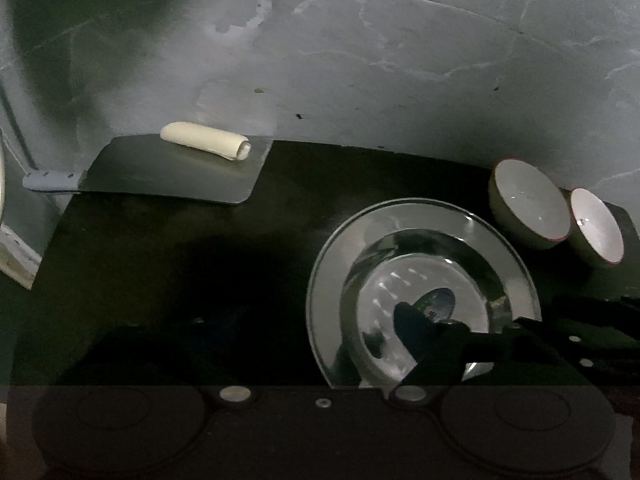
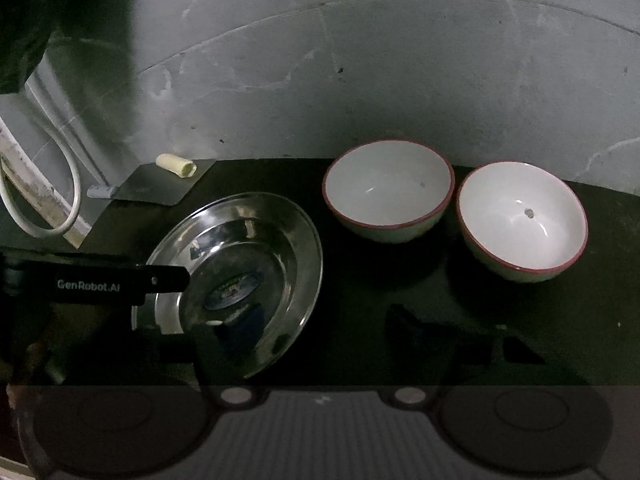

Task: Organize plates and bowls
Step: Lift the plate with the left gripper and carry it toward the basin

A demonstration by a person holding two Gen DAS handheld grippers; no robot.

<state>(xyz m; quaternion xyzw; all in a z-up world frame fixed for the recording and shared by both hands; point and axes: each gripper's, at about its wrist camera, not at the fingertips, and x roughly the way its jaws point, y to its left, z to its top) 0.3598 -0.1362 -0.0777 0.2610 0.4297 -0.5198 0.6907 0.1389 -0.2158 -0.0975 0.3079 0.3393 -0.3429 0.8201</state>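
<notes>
My left tool [image 1: 300,320] and right tool [image 2: 304,324] stand spread astride the plate's [image 1: 400,216] opposite rims; I would pinch both evenly, then lift level.

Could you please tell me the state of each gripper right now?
Left gripper: cannot be told, too dark.
Right gripper: cannot be told, too dark.

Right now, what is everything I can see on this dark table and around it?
steel plates: two, silver, nested at table's middle
bowls: two, white with red rims, near the wall, one beside the other
metal sheet: one, grey, grey handle, far left of the table
roll: one, cream, lying on the sheet
hose: one, white, looped at the wall
table: one, black
left gripper: black, jaws at the plates' left rim
right gripper: black, jaws at the plates' right rim
</notes>
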